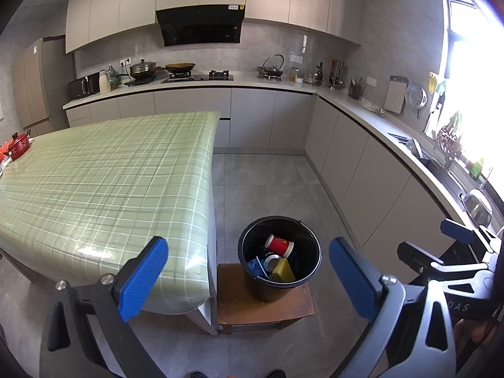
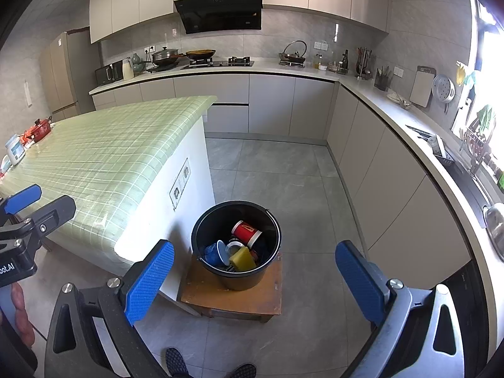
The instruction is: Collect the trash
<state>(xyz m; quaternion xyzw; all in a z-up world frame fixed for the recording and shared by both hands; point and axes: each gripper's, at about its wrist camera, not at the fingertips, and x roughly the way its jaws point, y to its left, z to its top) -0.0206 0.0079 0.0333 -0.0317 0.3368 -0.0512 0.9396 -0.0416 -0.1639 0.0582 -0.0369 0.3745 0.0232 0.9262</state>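
Trash fills the black bucket, which stands on a low wooden stool just beside the end of the green-checked table: a red paper cup, a yellow sponge-like block, a blue cup. We judge them light and crushable, best pinched gently across the body. Our left gripper and right gripper hover above the bucket, fingers spread wide and holding nothing.

Black bucket on brown wooden stool, lower centre. Inside: red cup, yellow sponge, blue cup. Green plaid with white lines over surface, left. Grey floor tiles. Blue gripper pads.
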